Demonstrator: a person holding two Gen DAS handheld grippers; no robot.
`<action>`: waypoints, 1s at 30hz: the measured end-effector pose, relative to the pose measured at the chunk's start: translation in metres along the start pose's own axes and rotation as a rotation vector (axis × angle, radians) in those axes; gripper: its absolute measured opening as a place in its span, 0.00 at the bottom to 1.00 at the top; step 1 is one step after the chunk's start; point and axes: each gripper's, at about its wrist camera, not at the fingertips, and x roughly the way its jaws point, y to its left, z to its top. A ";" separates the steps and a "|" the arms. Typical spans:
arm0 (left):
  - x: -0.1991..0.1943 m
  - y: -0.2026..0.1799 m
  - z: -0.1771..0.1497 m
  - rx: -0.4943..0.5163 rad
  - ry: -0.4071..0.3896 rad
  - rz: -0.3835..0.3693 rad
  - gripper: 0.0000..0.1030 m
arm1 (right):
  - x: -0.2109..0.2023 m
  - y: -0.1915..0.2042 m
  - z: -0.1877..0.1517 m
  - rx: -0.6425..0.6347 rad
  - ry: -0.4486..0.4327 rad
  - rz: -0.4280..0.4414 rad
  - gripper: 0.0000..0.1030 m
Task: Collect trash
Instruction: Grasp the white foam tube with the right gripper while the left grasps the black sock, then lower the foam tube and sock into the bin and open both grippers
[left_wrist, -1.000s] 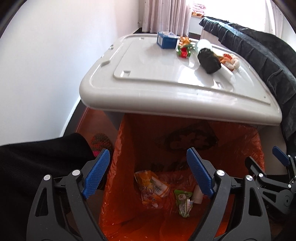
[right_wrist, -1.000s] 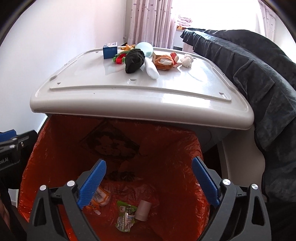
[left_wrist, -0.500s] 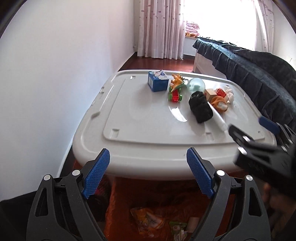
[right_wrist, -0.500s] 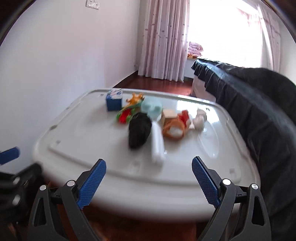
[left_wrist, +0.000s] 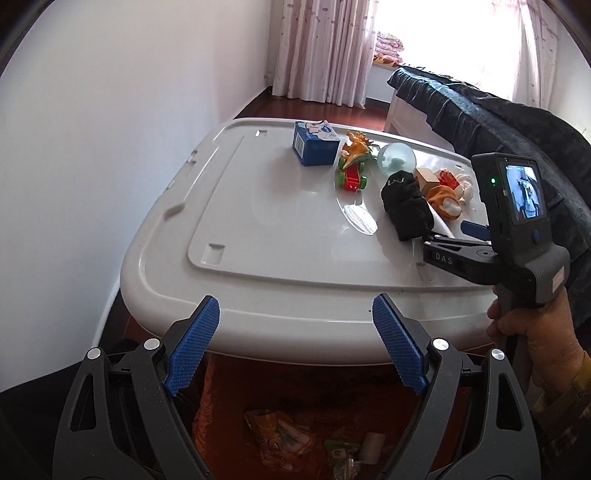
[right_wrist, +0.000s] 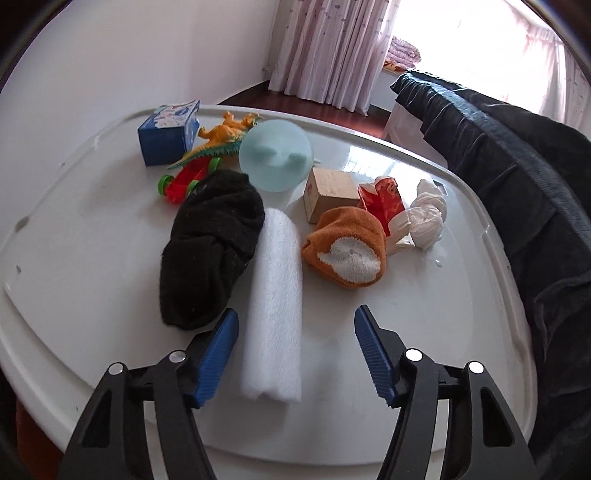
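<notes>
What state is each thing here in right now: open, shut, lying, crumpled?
Left gripper: open, holding nothing.
Right gripper: open, fingers either side of the foam roll's near end.
White foam roll: lying flat.
Black sock: bunched.
White tissue: crumpled.
Blue box: closed.

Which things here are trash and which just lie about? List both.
Trash, likely: white foam roll; crumpled tissue; red wrapper.

Lying about: black sock; orange sock; toy car; dinosaur; blue box; wooden block.
</notes>
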 end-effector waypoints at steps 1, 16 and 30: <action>0.001 0.000 -0.001 -0.005 0.005 -0.005 0.81 | 0.002 -0.001 0.002 0.003 0.006 0.012 0.39; 0.015 -0.033 0.024 -0.006 0.007 -0.054 0.80 | -0.065 -0.046 -0.011 0.103 -0.062 0.067 0.20; 0.115 -0.117 0.090 0.030 0.057 -0.041 0.80 | -0.119 -0.094 -0.028 0.189 -0.188 0.068 0.20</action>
